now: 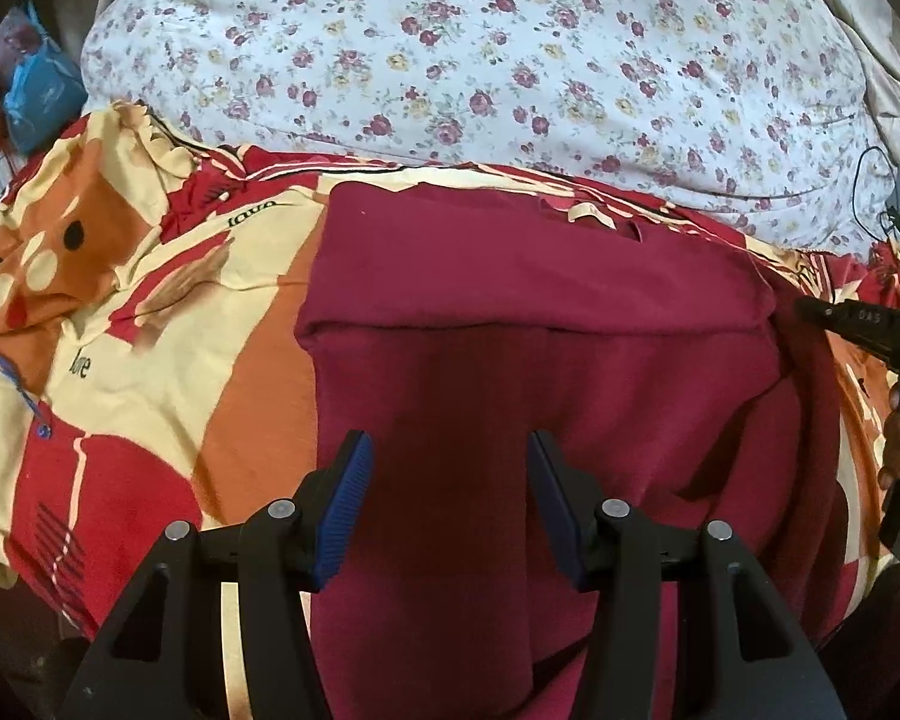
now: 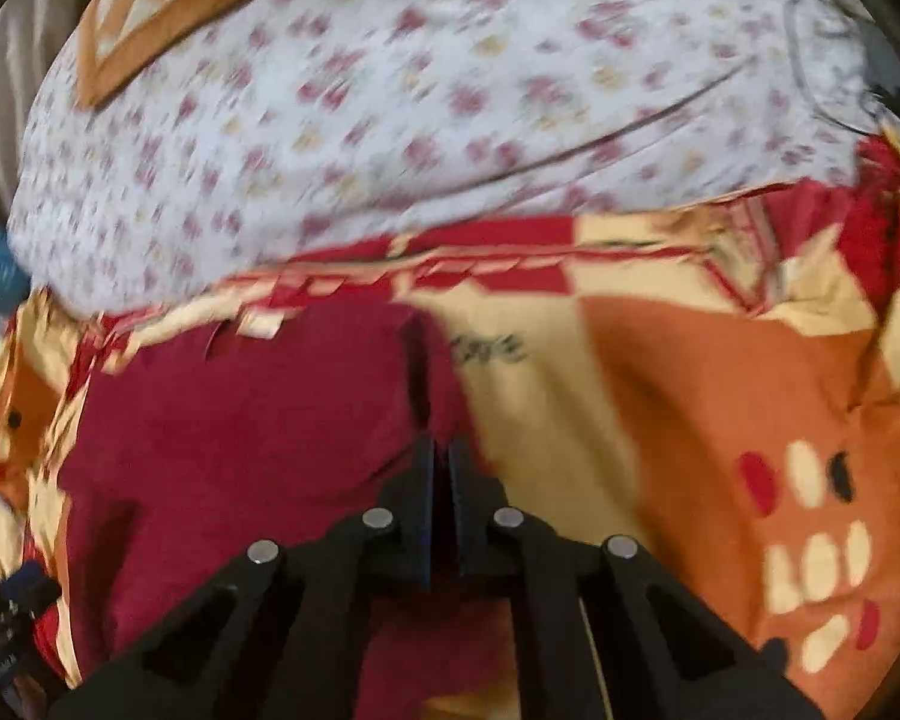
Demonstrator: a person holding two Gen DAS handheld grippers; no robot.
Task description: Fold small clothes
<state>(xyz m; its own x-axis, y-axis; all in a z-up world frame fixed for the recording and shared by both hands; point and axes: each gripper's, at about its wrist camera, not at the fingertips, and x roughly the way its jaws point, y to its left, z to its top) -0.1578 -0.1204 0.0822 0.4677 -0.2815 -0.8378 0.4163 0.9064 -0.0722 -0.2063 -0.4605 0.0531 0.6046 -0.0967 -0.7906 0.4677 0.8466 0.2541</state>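
Left wrist view: dark red garment [image 1: 540,324] spread flat on a bed, over a red, orange and cream patterned blanket [image 1: 150,324], reaching the blanket's far edge where a white flowered sheet [image 1: 450,60] begins. One fold already made: a top layer ending in a straight crosswise edge. Left hand-held gripper [image 1: 447,468] over the near part of the garment, blue pads [image 1: 345,504] wide apart, nothing between them. Right hand-held gripper [image 1: 858,324] at the garment's right edge.

Right wrist view, blurred by motion: right hand-held gripper [image 2: 441,450] with fingers pressed together at the right edge of the garment [image 2: 240,420]; whether cloth is pinched between them, cannot tell.

Judging by the soft drape and thick rolled edges: light, limp knit, likely to sag and slide. Best taken at corners or along the doubled edge.
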